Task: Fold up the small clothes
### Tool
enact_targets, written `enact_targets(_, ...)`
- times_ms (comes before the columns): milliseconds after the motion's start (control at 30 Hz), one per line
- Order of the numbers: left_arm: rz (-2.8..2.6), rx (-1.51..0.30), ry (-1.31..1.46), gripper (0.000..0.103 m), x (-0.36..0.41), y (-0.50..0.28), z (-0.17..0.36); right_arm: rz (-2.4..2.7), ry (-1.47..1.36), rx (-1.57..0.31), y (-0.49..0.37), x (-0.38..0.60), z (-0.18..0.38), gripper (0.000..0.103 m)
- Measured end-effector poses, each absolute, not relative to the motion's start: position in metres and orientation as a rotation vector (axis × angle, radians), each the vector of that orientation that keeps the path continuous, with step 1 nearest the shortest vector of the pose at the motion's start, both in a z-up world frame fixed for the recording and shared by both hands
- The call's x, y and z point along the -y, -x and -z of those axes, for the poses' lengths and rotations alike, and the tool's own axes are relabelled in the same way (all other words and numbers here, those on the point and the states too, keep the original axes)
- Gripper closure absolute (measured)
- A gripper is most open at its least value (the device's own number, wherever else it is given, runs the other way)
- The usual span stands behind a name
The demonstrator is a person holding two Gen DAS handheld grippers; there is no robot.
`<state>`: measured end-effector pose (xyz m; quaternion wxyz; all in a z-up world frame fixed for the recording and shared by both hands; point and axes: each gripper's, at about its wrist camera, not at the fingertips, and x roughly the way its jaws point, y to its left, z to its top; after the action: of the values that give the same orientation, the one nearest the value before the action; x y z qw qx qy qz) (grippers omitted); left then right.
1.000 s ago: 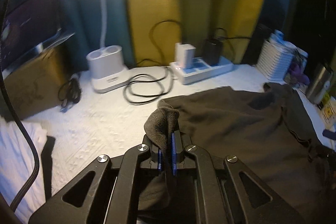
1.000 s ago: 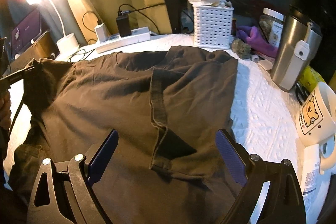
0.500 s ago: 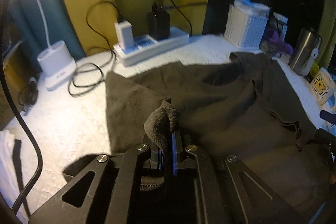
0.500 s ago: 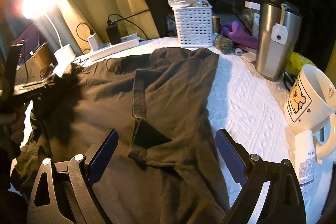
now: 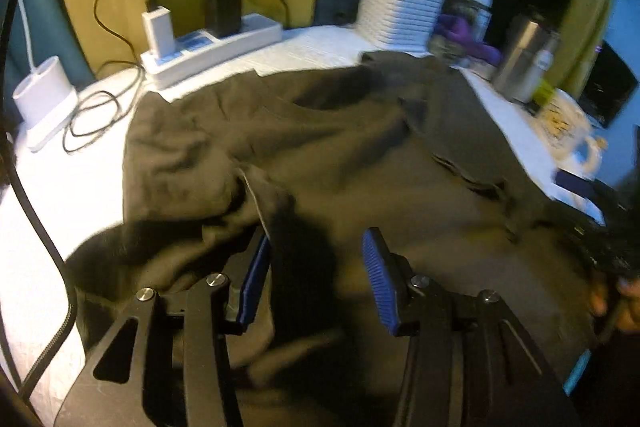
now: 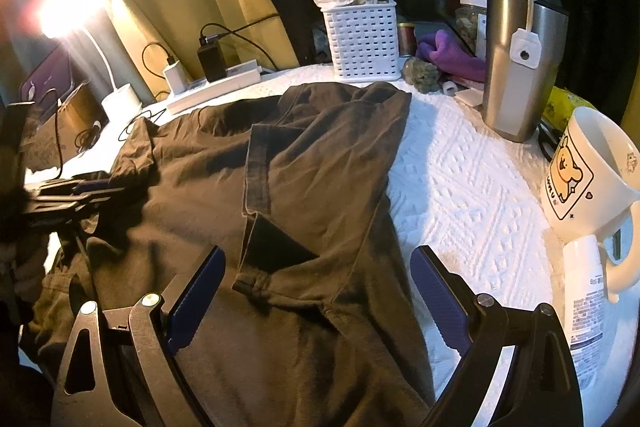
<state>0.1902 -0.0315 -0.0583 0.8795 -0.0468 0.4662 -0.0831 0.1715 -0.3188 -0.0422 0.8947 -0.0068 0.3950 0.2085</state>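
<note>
A white textured cloth-covered table (image 6: pixel 460 163) holds a dark olive-brown cotton T-shirt (image 6: pixel 312 167), spread across its middle with the right sleeve folded inward. Behind it stand a white perforated plastic basket (image 6: pixel 364 43), a brushed steel travel tumbler (image 6: pixel 520 67) and a white ceramic mug with a bear picture (image 6: pixel 588 171). The right gripper (image 6: pixel 316 291) hovers over the shirt's lower part, jaws wide apart, empty. The left gripper (image 5: pixel 316 275) has just been opening; in this blurred view the fabric seems to lie loose between its blue pads (image 5: pixel 380 283).
</note>
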Motion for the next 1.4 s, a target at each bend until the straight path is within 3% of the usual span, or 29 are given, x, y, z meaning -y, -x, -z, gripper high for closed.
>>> enact_targets(267, 0.051, -0.896, 0.129, 0.056, -0.021, -0.163, 0.038, -0.424, 0.03, -0.832, -0.172, 0.315, 0.045, 0.008)
enact_targets(300, 0.033, -0.877, 0.143, 0.052, -0.03, -0.161, 0.036, -0.423, 0.032, -0.832, -0.171, 0.314, 0.044, 0.008)
enact_targets(333, 0.018, -0.87, 0.154, 0.04, -0.037, -0.161, 0.036, -0.425, 0.032, -0.832, -0.171, 0.314, 0.044, 0.008)
enact_targets(367, 0.0, -0.869, 0.161, 0.037, -0.043, -0.162, 0.037, -0.423, 0.034, -0.833, -0.171, 0.313, 0.044, 0.008)
enact_targets(767, -0.049, -0.905, 0.191, 0.037, -0.089, -0.184, 0.063, -0.415, 0.068, -0.837, -0.167, 0.301, 0.04, 0.008)
enact_targets(800, -0.04, -0.928, 0.2, 0.039, -0.091, -0.187, 0.069, -0.416, 0.07, -0.836, -0.166, 0.3, 0.039, 0.008)
enact_targets(833, -0.033, -0.943, 0.2, 0.054, -0.092, -0.187, 0.074, -0.418, 0.071, -0.833, -0.166, 0.299, 0.038, 0.008)
enact_targets(1000, 0.013, -0.974, 0.192, 0.09, -0.084, -0.176, 0.078, -0.414, 0.078, -0.839, -0.163, 0.296, 0.038, 0.008)
enact_targets(1233, 0.116, -0.87, 0.056, 0.093, -0.041, -0.14, 0.044, -0.43, 0.09, -0.844, -0.161, 0.291, 0.039, 0.008)
enact_targets(1400, 0.227, -0.916, 0.002, 0.093, -0.011, -0.131, 0.053, -0.443, 0.091, -0.845, -0.155, 0.288, 0.041, 0.008)
